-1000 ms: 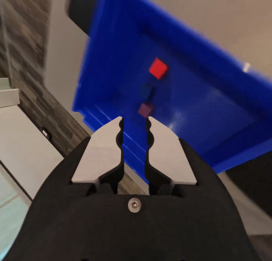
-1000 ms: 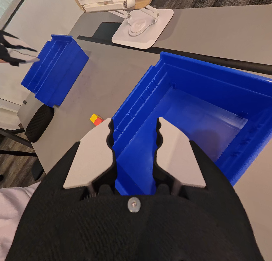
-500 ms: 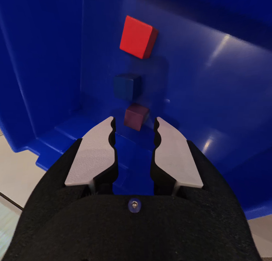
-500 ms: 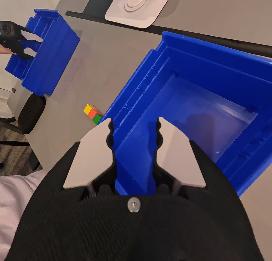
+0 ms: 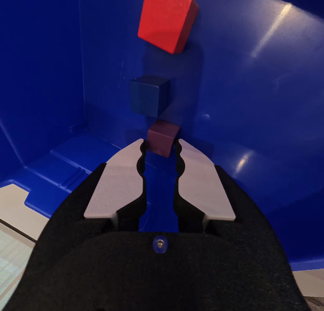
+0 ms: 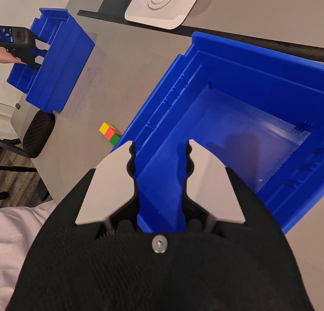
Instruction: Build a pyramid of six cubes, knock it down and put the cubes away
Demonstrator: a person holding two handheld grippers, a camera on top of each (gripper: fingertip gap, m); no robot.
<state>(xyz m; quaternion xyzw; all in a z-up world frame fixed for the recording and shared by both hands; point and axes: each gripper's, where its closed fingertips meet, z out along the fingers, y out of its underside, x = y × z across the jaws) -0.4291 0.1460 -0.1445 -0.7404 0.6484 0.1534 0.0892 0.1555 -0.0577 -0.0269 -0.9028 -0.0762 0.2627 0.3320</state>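
Inside the far blue bin, the left gripper stood with jaws apart, its tips flanking the purple cube; contact could not be confirmed. A blue cube and a red cube lay beyond it. On the table, yellow, orange and green cubes sat in a row beside the near bin. The right gripper hung above that bin, jaws apart and empty. Judged step: fetching the fourth cube. Next: close squarely and lift clear.
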